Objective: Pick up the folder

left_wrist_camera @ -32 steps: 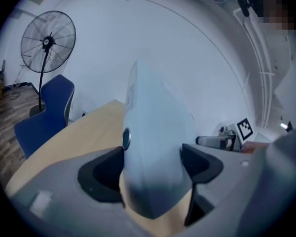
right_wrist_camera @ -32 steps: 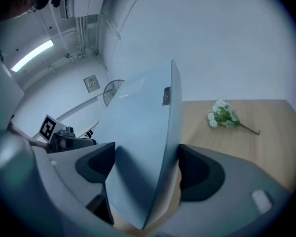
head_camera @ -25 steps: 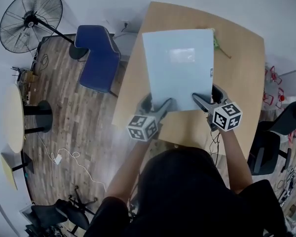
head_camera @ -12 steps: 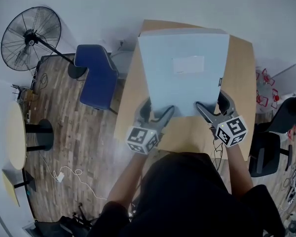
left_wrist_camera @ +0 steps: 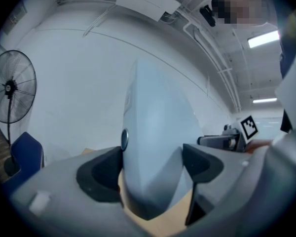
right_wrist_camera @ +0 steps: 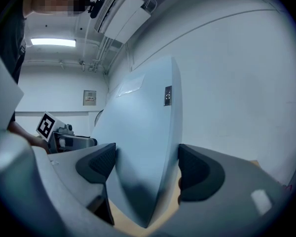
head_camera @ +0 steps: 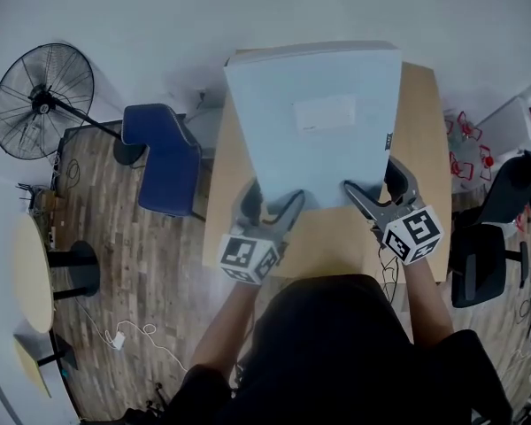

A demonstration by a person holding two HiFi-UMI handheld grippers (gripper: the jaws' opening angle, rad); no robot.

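Note:
The pale blue folder (head_camera: 314,122) is held up off the wooden table (head_camera: 425,149), its far edge tilted toward the head camera. My left gripper (head_camera: 288,204) is shut on the folder's near left edge, and my right gripper (head_camera: 358,190) is shut on its near right edge. In the left gripper view the folder (left_wrist_camera: 155,147) stands upright, pinched between both jaws of the left gripper (left_wrist_camera: 152,168). In the right gripper view the folder (right_wrist_camera: 138,142) fills the gap of the right gripper (right_wrist_camera: 145,169), with a small label near its top edge.
A blue chair (head_camera: 164,162) stands left of the table, and a standing fan (head_camera: 40,100) is further left. A dark office chair (head_camera: 482,268) sits to the right. A round table (head_camera: 31,273) is at the far left.
Both grippers have lifted the folder higher off the table, so it looks larger and covers more of the tabletop. Both grips have stayed the same.

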